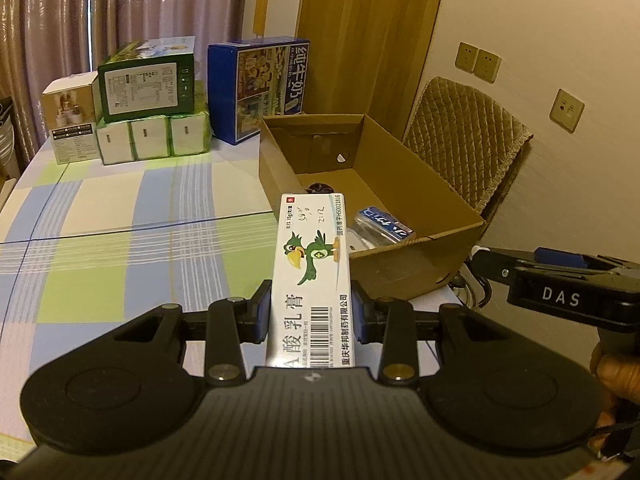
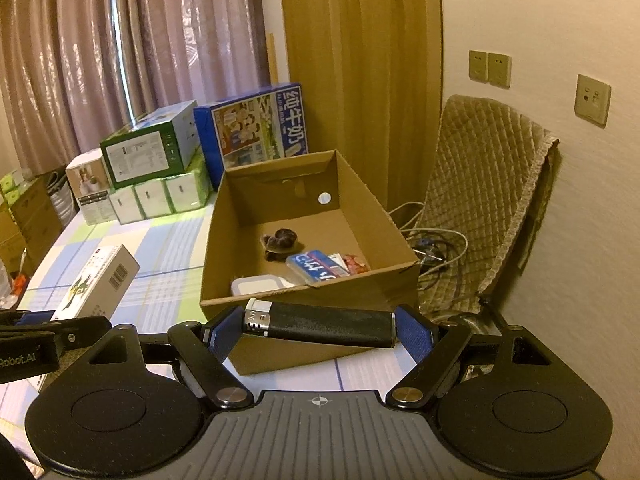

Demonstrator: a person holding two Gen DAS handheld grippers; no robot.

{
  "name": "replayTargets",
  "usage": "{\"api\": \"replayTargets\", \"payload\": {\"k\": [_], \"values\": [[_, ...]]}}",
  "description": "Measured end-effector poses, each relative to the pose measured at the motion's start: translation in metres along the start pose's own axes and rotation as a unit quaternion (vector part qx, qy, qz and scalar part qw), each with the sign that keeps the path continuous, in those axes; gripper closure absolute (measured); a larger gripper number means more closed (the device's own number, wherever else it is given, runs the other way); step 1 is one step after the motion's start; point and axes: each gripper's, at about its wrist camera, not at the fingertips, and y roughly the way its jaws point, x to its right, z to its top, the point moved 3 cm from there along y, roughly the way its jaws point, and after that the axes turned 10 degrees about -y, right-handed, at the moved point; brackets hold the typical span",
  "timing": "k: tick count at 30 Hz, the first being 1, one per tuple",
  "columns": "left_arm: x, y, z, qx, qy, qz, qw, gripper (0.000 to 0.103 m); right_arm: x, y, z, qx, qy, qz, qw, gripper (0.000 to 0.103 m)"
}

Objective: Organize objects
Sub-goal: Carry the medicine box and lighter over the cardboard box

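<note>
The left hand-held gripper [image 1: 311, 316] was clamped across a light, crushable white cardboard ointment carton [image 1: 314, 268]; the right hand-held gripper [image 2: 320, 330] pinched a rigid, slippery black lighter [image 2: 320, 324] endwise, the open brown cardboard box [image 2: 384, 220] just ahead.

White ointment carton [image 1: 314, 276] and black lighter [image 2: 320, 323] clamped near cardboard box [image 2: 384, 276].

Place: a home room
Signs: pleated curtains [image 2: 72, 80]; checked tablecloth [image 1: 120, 248]; stacked grocery cartons [image 1: 148, 100]; quilted chair cover [image 2: 488, 184]; wall sockets [image 1: 478, 62]
</note>
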Motion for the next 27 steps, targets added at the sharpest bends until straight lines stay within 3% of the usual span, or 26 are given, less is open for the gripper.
{"api": "replayTargets", "payload": {"k": [27], "values": [[0.053, 0.069, 0.057, -0.002, 0.027, -0.015, 0.9995, 0.070, 0.045, 0.047, 0.052, 0.022, -0.001, -0.004, 1.000, 0.024]]}}
